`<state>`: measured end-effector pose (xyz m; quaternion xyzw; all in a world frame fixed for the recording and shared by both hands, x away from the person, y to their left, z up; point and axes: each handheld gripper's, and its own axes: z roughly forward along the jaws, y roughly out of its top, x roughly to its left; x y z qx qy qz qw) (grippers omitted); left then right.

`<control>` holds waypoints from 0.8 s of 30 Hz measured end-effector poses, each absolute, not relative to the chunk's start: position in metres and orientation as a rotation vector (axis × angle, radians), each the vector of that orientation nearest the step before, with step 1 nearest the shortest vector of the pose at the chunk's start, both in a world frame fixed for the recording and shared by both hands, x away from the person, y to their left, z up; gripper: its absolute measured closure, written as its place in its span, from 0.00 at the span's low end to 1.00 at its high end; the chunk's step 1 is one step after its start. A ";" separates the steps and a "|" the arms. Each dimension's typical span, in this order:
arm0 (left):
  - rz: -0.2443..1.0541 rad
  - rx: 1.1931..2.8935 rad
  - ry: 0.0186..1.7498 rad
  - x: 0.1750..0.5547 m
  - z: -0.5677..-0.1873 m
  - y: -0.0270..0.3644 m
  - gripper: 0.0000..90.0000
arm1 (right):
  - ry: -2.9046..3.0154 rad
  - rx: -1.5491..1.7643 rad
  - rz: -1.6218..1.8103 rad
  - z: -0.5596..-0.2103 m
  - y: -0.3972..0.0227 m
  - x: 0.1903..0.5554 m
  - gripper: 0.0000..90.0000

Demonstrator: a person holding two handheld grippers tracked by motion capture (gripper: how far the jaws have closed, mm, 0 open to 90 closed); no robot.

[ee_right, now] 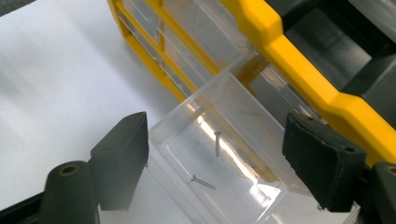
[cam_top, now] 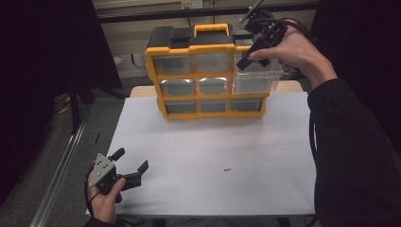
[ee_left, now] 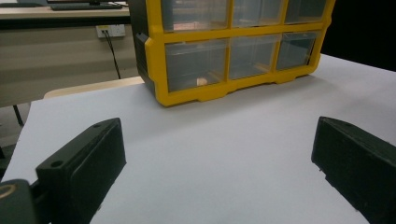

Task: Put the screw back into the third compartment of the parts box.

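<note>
A yellow-and-black organizer [cam_top: 189, 48] with clear drawers stands upright at the back of the white table [cam_top: 213, 142]. Its top right drawer [cam_top: 257, 75] is pulled out towards me. My right gripper [cam_top: 253, 56] hovers open just above that drawer. In the right gripper view the jaws [ee_right: 217, 123] stand wide over the clear drawer [ee_right: 243, 107], touching nothing, and two small screws [ee_right: 217, 142] lie on its floor. My left gripper [cam_top: 132, 158] rests open near the table's front left corner, and nothing is between its jaws [ee_left: 218, 126], which face the organizer [ee_left: 196, 95].
One small screw [cam_top: 227, 169] lies loose on the white sheet, right of centre near the front. A metal rail [cam_top: 61, 165] runs along the floor left of the table. Behind the organizer are a wall and a dark shelf edge.
</note>
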<state>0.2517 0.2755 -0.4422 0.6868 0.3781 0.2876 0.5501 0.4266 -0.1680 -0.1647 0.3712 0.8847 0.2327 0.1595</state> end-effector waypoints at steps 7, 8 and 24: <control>0.682 1.630 0.894 0.251 -0.442 0.276 0.03 | 2.548 0.996 0.673 -0.166 -0.162 0.419 0.17; 0.682 1.626 0.895 0.251 -0.442 0.275 0.03 | 2.544 0.989 0.679 -0.166 -0.161 0.418 0.16; 0.676 1.624 0.894 0.251 -0.442 0.275 0.03 | 2.589 0.820 0.708 -0.175 -0.131 0.399 0.13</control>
